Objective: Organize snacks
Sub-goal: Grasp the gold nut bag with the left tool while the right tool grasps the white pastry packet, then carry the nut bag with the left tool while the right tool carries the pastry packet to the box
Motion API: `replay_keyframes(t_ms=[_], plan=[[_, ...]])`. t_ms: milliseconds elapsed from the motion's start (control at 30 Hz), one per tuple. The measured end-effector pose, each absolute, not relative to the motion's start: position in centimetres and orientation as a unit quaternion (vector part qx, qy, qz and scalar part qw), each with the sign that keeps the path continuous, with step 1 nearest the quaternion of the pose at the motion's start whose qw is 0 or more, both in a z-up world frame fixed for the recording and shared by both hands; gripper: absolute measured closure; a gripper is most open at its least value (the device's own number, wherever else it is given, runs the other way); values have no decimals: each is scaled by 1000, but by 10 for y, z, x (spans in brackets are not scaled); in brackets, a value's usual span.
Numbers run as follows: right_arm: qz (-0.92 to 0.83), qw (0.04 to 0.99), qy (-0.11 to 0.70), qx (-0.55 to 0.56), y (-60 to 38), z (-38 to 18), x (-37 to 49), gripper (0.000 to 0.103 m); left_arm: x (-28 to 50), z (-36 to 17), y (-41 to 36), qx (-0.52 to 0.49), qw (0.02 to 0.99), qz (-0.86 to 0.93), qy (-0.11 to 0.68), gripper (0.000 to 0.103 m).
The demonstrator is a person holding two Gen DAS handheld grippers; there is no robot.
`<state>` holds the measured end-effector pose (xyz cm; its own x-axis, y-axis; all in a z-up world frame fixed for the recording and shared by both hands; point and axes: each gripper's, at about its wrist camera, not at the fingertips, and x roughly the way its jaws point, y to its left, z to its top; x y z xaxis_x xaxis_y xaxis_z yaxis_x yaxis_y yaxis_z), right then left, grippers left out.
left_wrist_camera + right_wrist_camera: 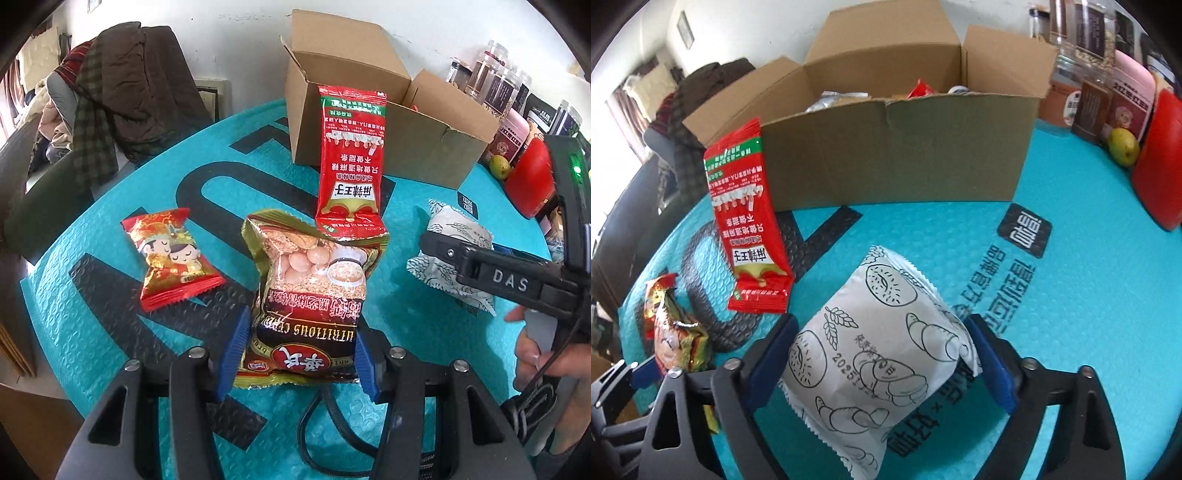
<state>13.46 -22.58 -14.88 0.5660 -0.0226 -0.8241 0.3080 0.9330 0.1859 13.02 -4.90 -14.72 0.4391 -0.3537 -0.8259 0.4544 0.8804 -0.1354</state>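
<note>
My left gripper (299, 332) is shut on a green-gold cereal packet (310, 280), its blue pads pressing both long sides just above the teal mat (92, 350). My right gripper (879, 332) is shut on a white bread packet (879, 354) printed with pastry drawings; the pads touch both sides while the packet rests on the mat. A long red snack packet (351, 158) leans against the open cardboard box (894, 155). To the left, a red packet with a cartoon couple (170, 258) lies flat. Some packets show inside the box.
Jars and tins (1100, 74), a red container (1160, 166) and a green fruit (1123, 147) line the back right edge. A chair draped with clothes (122, 96) stands beyond the table at the left. A hand (546, 354) holds the right gripper.
</note>
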Motion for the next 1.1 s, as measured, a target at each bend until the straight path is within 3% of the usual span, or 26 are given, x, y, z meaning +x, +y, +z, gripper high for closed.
replay_keyframes(t_ms=[200,1100], plan=[[-80,873,452,164,-226,-146,109,28,120,-146,-50,52,845,-240,476,51],[43,867,488,93,-215,-146,-4,26,51,-145,-84,88,815,-289,495,51]])
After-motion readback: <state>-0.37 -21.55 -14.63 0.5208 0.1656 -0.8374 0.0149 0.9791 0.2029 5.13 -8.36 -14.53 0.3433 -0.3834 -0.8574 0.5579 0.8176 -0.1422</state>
